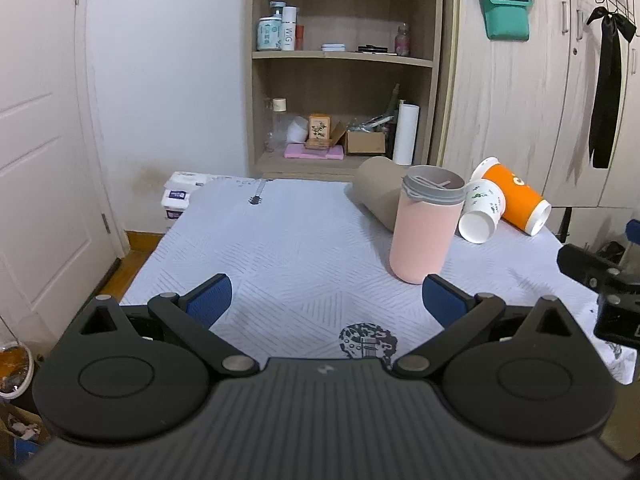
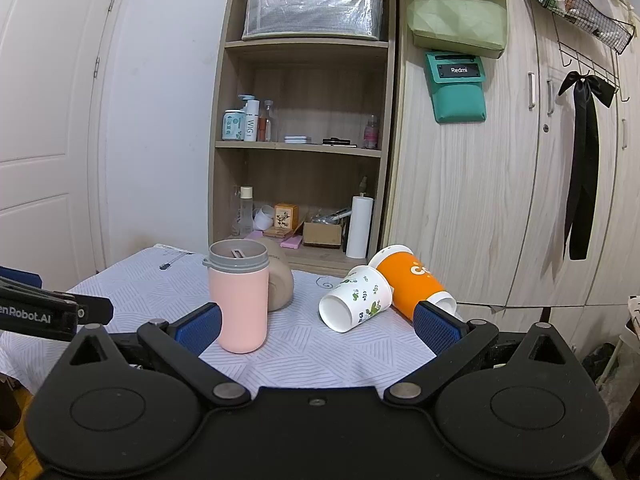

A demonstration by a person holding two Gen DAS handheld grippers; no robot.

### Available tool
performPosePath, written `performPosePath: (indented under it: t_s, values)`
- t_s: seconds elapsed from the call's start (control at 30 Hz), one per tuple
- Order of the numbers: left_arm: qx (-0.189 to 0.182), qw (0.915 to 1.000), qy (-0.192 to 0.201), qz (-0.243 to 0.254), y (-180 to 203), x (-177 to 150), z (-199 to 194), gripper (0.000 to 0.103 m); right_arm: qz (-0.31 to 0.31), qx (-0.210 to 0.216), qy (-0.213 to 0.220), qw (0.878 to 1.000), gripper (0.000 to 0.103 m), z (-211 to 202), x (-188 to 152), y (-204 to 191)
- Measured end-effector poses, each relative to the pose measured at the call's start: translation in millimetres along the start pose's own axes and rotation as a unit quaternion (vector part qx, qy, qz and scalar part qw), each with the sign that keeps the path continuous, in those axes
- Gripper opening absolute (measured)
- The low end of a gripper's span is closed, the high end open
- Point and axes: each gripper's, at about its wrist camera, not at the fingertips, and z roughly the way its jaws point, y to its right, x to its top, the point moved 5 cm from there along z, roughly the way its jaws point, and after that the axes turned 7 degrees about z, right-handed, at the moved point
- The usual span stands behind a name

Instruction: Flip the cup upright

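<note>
A pink cup with a grey lid [image 1: 422,232] [image 2: 242,300] stands upright on the table. A beige cup [image 1: 378,194] [image 2: 280,284] lies on its side behind it. A white cup with a leaf print [image 1: 482,210] [image 2: 356,298] and an orange cup [image 1: 516,200] [image 2: 412,280] lie on their sides to the right. My left gripper [image 1: 328,300] is open and empty, short of the pink cup. My right gripper [image 2: 318,324] is open and empty, with the white cup lying ahead between its fingers.
The table [image 1: 280,240] [image 2: 160,288] has a pale patterned cloth. An open shelf unit [image 1: 344,60] [image 2: 304,140] with bottles and boxes stands behind it, wardrobe doors [image 2: 480,200] to the right, a white door [image 1: 40,140] at left. The other gripper shows at each view's edge.
</note>
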Motion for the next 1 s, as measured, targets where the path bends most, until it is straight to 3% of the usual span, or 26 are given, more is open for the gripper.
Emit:
performPosePath:
  t_s: [0.63,1.0]
  values:
    - [0.024,0.9997,0.006,-0.008,-7.6,-0.9,1.9,0.103,-0.006,-0.004,0.003,1.000,0.103,-1.4,-0.8,-1.6]
    - [0.019,0.9998,0.008,-0.001,-1.0,0.5,0.0,0.103,-0.005,-0.005,0.001,1.000,0.103,-2.5,0.2,0.6]
